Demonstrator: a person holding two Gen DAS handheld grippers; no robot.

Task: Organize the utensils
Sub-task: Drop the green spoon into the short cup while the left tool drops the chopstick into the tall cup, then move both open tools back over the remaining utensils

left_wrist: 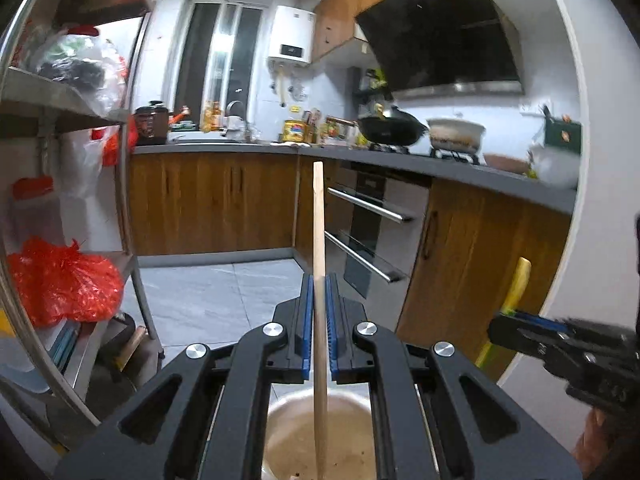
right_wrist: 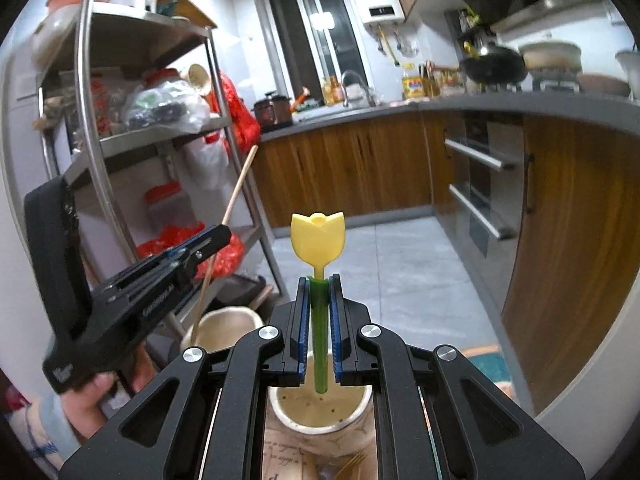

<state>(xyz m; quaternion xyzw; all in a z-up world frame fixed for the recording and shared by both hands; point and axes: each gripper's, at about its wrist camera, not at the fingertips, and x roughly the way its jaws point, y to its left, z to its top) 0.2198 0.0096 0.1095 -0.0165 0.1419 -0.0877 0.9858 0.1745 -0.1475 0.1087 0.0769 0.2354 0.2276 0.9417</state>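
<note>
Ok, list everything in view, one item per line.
wooden chopstick: 1, tan, clamped upright in left gripper
tulip utensil: 1, yellow head and green stem, clamped in right gripper
cup: 2, cream, one below each gripper
metal rack: 1, silver, left, holding bags and jars
red bag: 1, lower rack shelf
wok: 1, black, on stove
pot: 1, white, on stove
left gripper: black, blue pads
right gripper: black, blue pads

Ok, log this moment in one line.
left gripper: shut on wooden stick | right gripper: shut on tulip utensil | both above cups
</note>
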